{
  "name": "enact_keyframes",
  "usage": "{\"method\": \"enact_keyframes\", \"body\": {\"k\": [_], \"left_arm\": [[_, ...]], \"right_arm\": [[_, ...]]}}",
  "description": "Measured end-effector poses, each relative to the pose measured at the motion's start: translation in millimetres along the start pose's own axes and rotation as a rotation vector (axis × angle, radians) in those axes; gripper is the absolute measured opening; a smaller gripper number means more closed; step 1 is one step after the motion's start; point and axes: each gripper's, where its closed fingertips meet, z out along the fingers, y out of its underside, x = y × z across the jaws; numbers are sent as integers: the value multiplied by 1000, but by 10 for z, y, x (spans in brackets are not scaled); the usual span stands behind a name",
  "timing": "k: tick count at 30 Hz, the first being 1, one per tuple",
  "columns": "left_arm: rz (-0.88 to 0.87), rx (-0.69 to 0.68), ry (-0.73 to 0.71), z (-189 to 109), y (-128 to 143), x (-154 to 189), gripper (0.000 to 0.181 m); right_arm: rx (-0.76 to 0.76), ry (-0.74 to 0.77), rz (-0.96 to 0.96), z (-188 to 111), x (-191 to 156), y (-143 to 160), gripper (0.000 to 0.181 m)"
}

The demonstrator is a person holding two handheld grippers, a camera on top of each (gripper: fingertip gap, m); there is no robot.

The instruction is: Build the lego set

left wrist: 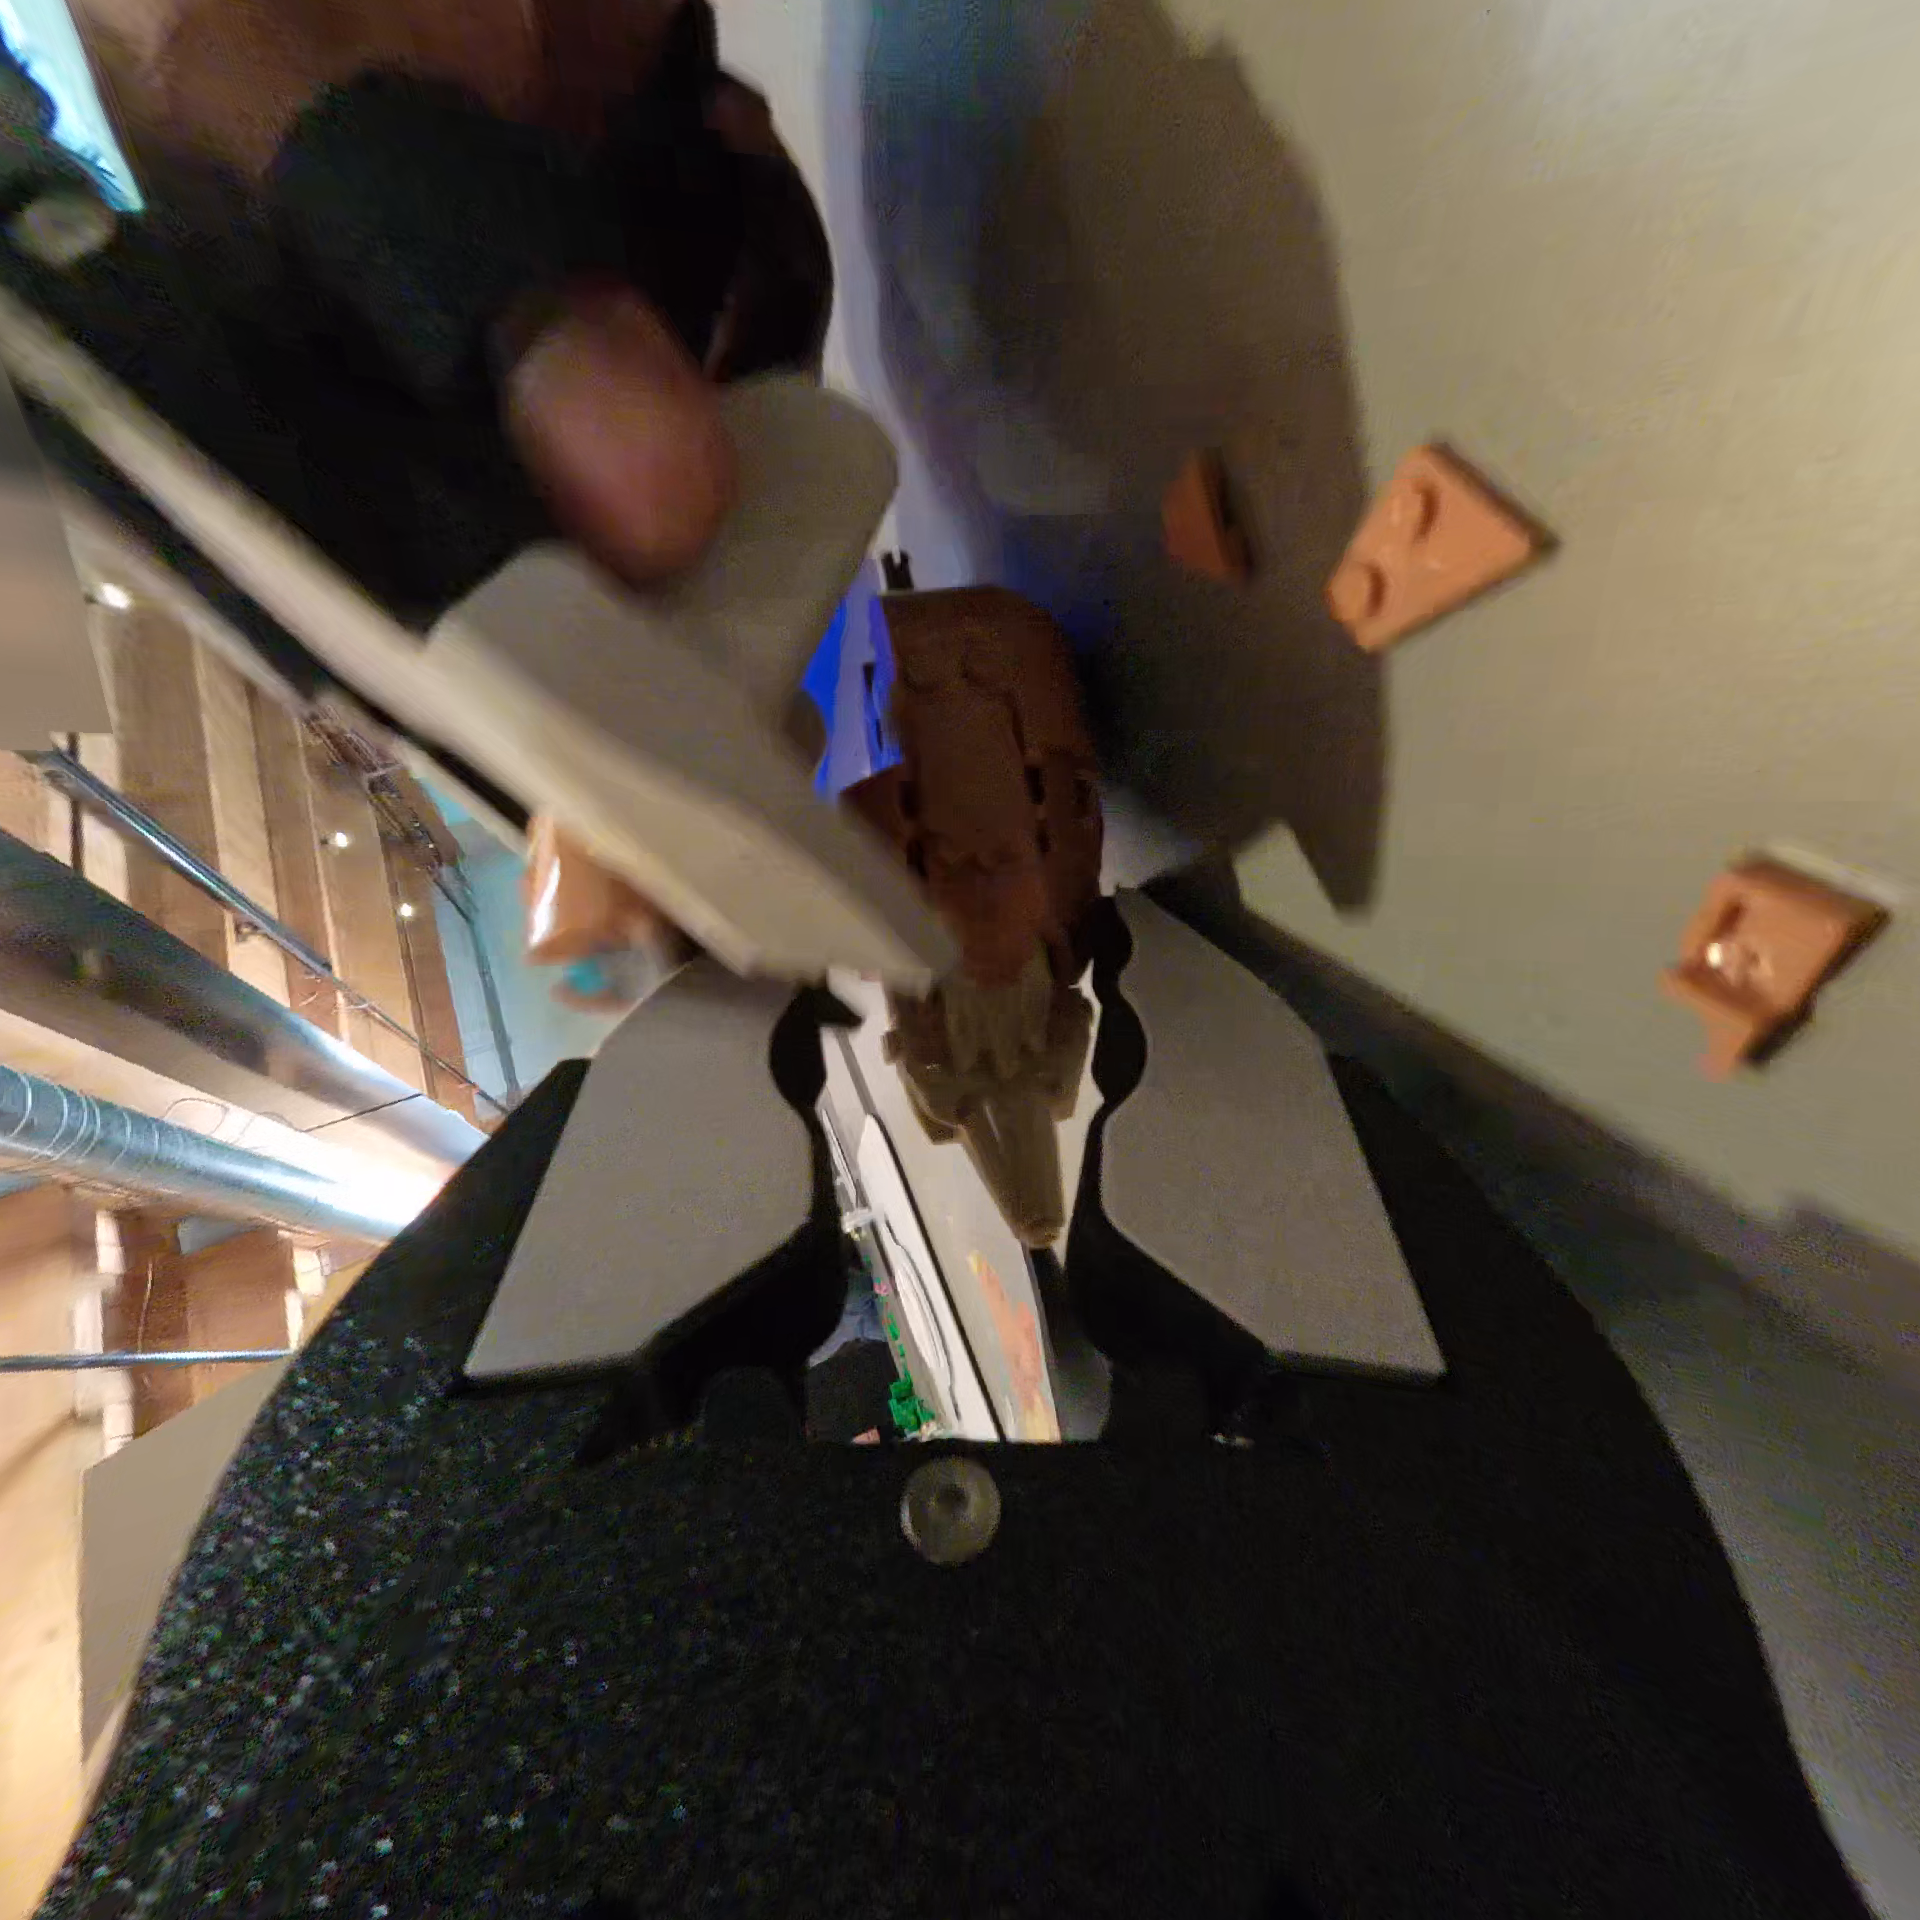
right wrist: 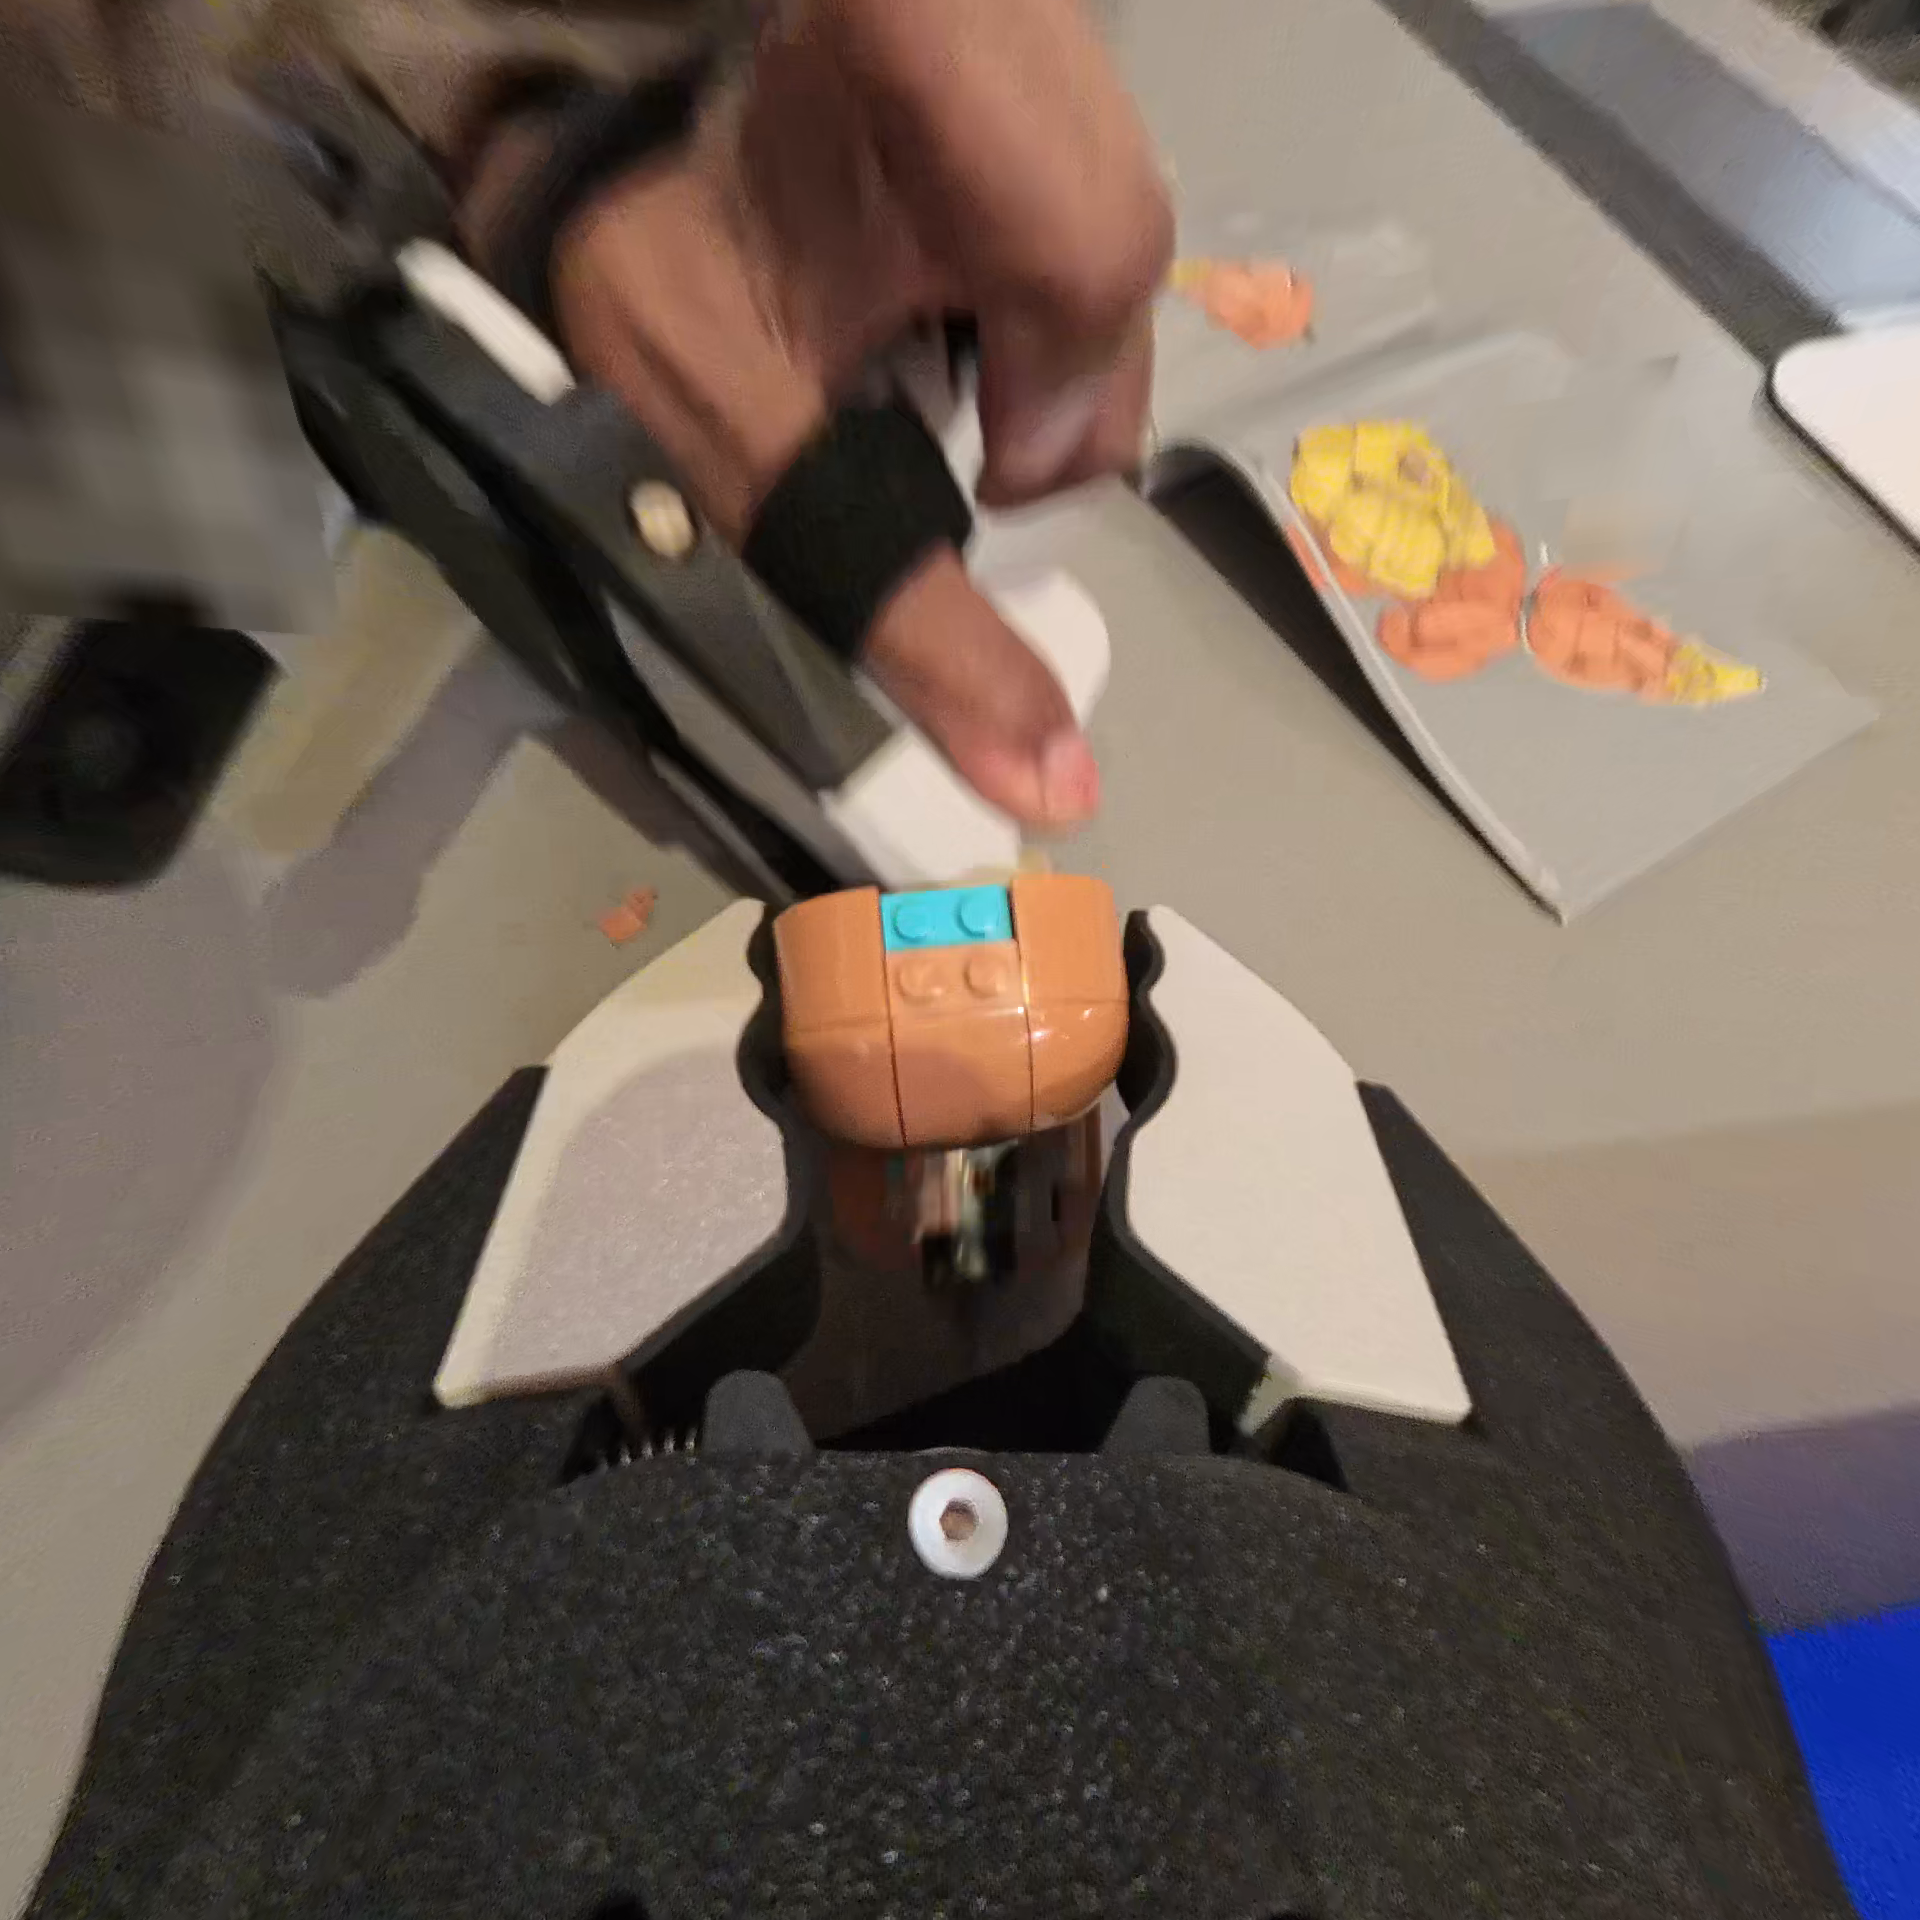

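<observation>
Right wrist view: the right gripper (right wrist: 940,1013) has its two fingers closed partway onto a tan-orange lego assembly (right wrist: 951,1023), which fills the gap between the black finger pads; a turquoise two-stud plate (right wrist: 945,917) sits in the assembly's upper face, and darker brown parts hang below it, blurred. Just beyond it the left gripper (right wrist: 925,831) points in from the upper left, held by a hand (right wrist: 883,312) whose forefinger, wrapped in a black band, lies along the white finger. On the grey table (right wrist: 312,1039) to the right lies an open instruction booklet (right wrist: 1558,665) showing yellow and orange brick figures; no writing can be read on it. A small orange piece (right wrist: 631,914) lies on the table at left. Left wrist view: this picture is rolled, so the table (left wrist: 1662,312) stands along the right side. The left gripper (left wrist: 982,1049) has its fingers partway open, and a dark brown and tan lego build (left wrist: 987,831) lies between their tips; whether the pads grip it cannot be told. The right gripper's white finger (left wrist: 675,707) crosses from the upper left and meets the same build. Three loose tan-orange pieces (left wrist: 1434,545) lie well apart on the table. No brand mark or label is legible in either view.
</observation>
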Motion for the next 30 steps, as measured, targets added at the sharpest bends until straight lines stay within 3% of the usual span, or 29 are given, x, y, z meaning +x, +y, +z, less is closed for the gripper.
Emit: {"method": "enact_keyframes", "body": {"k": [2,12,30], "left_arm": [[5,-45,-15,49,45,-23,50],[-77,-72,27,38,93,-6,51],[-23,63,3,35,102,-11,51]], "right_arm": [[-82,142,22,-46,180,34,63],[24,96,135,-377,138,124,64],[-36,64,138,-179,181,322,64]]}}
